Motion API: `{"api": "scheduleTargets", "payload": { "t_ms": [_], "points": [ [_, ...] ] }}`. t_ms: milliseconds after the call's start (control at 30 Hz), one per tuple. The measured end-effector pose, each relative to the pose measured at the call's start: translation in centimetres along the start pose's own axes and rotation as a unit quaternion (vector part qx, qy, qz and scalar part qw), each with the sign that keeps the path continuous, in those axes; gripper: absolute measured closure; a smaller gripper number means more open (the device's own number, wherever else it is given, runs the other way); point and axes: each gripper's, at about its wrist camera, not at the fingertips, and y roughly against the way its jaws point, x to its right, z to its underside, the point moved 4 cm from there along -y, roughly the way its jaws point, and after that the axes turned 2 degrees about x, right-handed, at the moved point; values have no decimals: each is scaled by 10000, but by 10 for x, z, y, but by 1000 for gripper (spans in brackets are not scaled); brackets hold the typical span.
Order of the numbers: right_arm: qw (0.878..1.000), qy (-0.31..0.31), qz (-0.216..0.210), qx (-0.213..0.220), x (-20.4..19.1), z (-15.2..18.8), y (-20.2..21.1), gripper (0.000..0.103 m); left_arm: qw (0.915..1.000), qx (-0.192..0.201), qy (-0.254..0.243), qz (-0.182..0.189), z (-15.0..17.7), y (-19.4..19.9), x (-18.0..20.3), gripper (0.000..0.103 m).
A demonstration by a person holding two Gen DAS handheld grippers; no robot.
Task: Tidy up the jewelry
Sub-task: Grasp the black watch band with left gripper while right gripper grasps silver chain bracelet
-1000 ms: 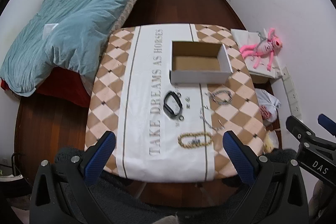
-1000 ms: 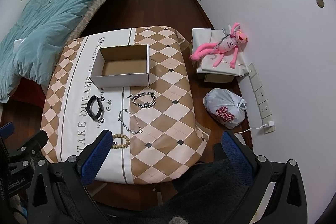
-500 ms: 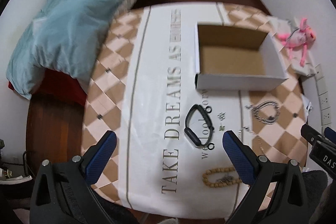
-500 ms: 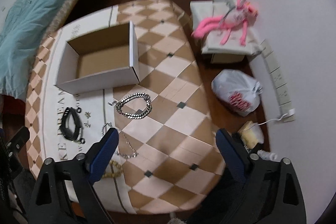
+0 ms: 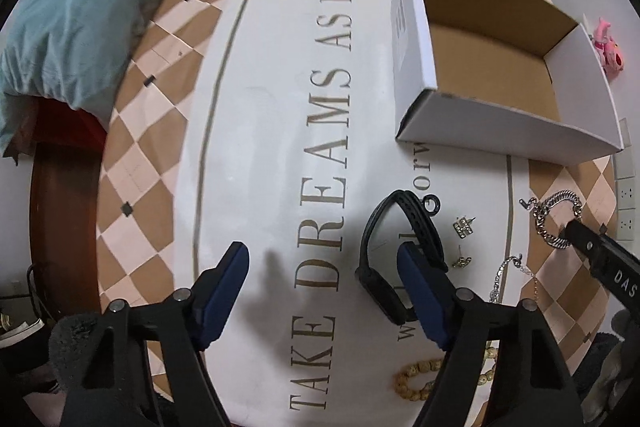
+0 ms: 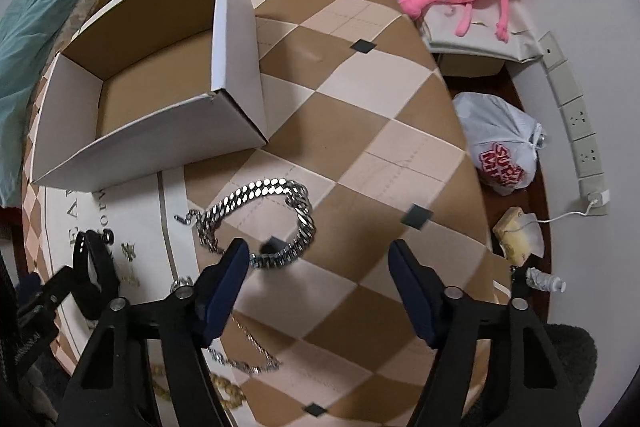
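— Where's the left gripper (image 5: 322,269)?
— Low over the desk (image 5: 256,131), spread wide, holding nothing; its right finger overlaps the black band (image 5: 386,247).
— And the right gripper (image 6: 318,267)?
— Wide too, holding nothing (left finger at the silver chain bracelet (image 6: 260,219)).
— Further back?
— The open cardboard box (image 6: 140,107), toward the desk's far edge.

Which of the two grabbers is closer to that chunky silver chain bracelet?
Right. The right gripper hangs open just over the silver chain bracelet, one finger at its edge; the left gripper is over by the black wristband.
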Motion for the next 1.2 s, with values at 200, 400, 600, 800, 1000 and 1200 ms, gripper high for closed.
{"api": "scheduleTargets", "payload": {
  "t_ms": [200, 400, 600, 800, 1000, 1200],
  "points": [
    [9999, 103, 35, 49, -1, -5, -6, 45, 9998, -179, -21, 92, 6, -13, 5, 54],
    [9987, 406, 163, 275, -10, -4, -3, 74, 9996, -30, -202, 206, 6, -11, 19, 94],
    [9981, 425, -229, 376, -19, 2, 1, 95, 9991, 129, -306, 246, 7, -2, 31, 96],
    [9961, 360, -539, 607, -25, 12, 20, 95, 9980, 337, -361, 386, 15, 28, 36, 101],
    [9915, 441, -831, 900, -39, 19, 58, 95, 9958, 576, -344, 629, 20, 65, 43, 101],
    [9852, 515, -1070, 1238, -48, 9, 103, 95, 9906, 909, -302, 977, -3, 96, 25, 101]
  ]
}}
